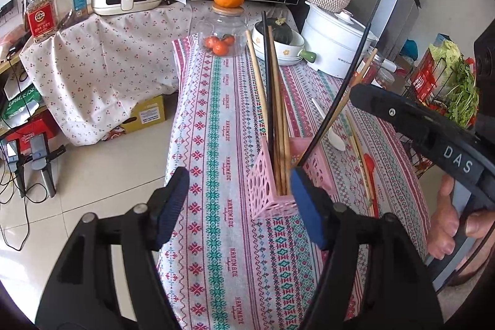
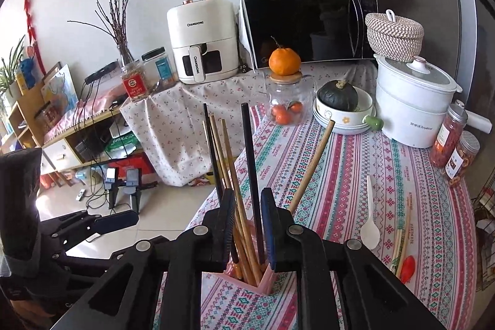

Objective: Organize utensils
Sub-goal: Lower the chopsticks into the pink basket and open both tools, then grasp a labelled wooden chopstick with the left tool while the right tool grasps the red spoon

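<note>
A pink lattice utensil holder (image 1: pixel 272 190) stands on the patterned tablecloth with several wooden and black chopsticks (image 1: pixel 275 101) upright in it. My left gripper (image 1: pixel 238 200) is open, its fingers on either side of the holder's near corner. My right gripper (image 2: pixel 247 225) hovers over the holder (image 2: pixel 247 277); a black chopstick (image 2: pixel 252 169) and a wooden chopstick (image 2: pixel 312 166) stand between and beside its nearly closed pads, tips in the holder. A white spoon (image 2: pixel 369 225), a red spoon (image 2: pixel 406 268) and loose chopsticks (image 2: pixel 400 237) lie on the cloth to the right.
A glass jar of tangerines (image 2: pixel 284 104) with an orange on its lid, a bowl with a squash (image 2: pixel 340 101), a white pot (image 2: pixel 414 107) and spice jars (image 2: pixel 448 135) stand at the table's far end. An air fryer (image 2: pixel 204 39) and a microwave (image 2: pixel 309 23) are behind. A vegetable rack (image 1: pixel 448 88) is at the right.
</note>
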The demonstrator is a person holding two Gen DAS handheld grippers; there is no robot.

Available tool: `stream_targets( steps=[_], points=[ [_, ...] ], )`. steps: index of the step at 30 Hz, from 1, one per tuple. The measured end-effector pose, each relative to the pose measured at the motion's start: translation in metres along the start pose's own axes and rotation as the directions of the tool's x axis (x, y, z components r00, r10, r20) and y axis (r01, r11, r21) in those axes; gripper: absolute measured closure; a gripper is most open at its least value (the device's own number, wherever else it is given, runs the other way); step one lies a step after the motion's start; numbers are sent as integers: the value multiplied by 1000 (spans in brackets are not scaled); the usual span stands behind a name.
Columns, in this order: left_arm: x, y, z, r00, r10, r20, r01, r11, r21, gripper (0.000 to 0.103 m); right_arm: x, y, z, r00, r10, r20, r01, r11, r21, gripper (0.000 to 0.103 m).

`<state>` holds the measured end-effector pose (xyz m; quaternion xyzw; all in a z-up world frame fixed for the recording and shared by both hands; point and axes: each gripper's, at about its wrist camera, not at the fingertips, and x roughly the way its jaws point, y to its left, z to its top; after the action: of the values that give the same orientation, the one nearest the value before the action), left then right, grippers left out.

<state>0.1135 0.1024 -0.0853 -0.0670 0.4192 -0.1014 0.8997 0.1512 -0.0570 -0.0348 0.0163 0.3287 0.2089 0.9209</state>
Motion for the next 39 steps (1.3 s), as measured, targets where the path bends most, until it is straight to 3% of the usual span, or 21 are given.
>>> stream_targets(
  steps=[9,15,19,23,31,39],
  points=[
    [-3,-10,-1,1000,-18,0,18,1000,13,29,-30,-19,3,998,-4,55,3,1000,24,52],
    [-3,-29,-2,999,-43,-3,43,999,33,23,-48,-50,-6,998,-52,30,50,997,53,35],
    [0,-49,-3,998,-65,-10,66,996,53,20,-58,-75,-18,994,-107,-1,107,992,70,29],
    [6,-71,-2,997,-73,-24,74,995,59,12,-67,-103,-30,991,-132,-33,135,985,108,19],
    [28,-124,-4,990,-115,-85,122,989,85,9,-80,-163,-55,970,-215,-118,236,949,211,14],
    [73,-178,-8,982,-72,-173,97,985,142,13,-80,-229,-81,943,-236,-235,311,875,370,14]
  ],
)
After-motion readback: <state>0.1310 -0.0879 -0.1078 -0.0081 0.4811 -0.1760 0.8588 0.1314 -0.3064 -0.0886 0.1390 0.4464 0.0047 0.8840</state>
